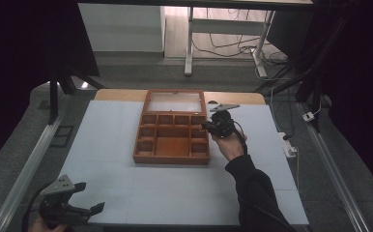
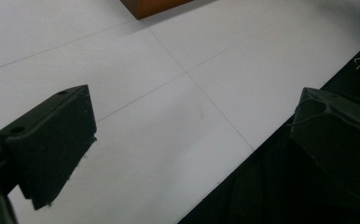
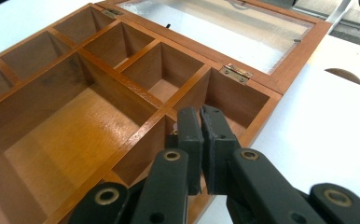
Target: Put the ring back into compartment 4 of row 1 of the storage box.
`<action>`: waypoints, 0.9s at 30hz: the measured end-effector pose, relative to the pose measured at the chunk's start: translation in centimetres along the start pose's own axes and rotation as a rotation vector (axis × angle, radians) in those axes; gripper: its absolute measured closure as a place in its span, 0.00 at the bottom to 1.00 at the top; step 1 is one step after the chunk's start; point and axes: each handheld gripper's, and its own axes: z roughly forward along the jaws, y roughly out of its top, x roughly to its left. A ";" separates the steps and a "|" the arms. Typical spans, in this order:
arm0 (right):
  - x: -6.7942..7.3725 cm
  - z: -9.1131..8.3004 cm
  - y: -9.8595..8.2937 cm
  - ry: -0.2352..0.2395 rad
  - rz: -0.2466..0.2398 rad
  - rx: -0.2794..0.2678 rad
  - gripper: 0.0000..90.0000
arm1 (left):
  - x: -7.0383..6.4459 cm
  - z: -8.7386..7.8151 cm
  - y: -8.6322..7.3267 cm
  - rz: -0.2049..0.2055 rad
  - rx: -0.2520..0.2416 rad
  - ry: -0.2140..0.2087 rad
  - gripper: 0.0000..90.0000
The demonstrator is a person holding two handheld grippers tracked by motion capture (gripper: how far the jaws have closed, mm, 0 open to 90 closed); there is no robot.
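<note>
Item 1. Left gripper [image 1: 89, 197]: black two-jaw tool with a grey three-cornered plate, held at the near left corner of the white table mat [image 1: 107, 145]. Jaws stand wide apart, holding nothing and touching nothing. In the left gripper view its jaws frame bare mat and the table's near edge. Well apart from the box.

Item 2. Brown wooden compartment box with hinged glass-panelled lid [image 1: 172, 133]: sits at the middle of the mat, toward the far side. The lid [image 1: 175, 102] is open and leans back. The tray is split into a row of small cells along the back, small cells down each side, and one large cell [image 3: 61, 140] at the centre front. All cells in sight look empty. Handling, as a judgement: rigid, moderately heavy, smooth varnish that may slip under hard pads; the glass pane and the small brass hinges [image 3: 237, 72] are the fragile parts. Best hold: a thin wooden divider or outer wall for the tray; the wooden frame edge for the lid, never the pane.

Item 3. Right gripper [image 1: 208, 126]: black, same make, held at the box's right side, over a right-hand small cell. In the right gripper view its jaws are closed together, with a slim gap between the pads [image 3: 190, 135]; whether something small is pinched there, I cannot tell. Tips hang just above the cell's divider; contact unclear.
</note>
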 end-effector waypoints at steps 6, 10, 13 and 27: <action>-0.1 1.1 0.4 -0.007 -0.003 0.006 0.97 | 0.0 0.0 0.0 0.001 -0.001 -0.001 0.00; -0.4 1.8 0.7 -0.017 0.001 0.004 0.97 | 0.0 0.0 0.0 0.000 -0.003 -0.002 0.00; -0.6 2.2 0.9 -0.025 0.005 0.001 0.97 | 0.0 0.0 0.0 0.000 -0.003 -0.002 0.00; -1.0 4.4 1.1 -0.053 -0.011 0.016 0.97 | 0.0 0.0 0.0 0.001 -0.003 -0.001 0.00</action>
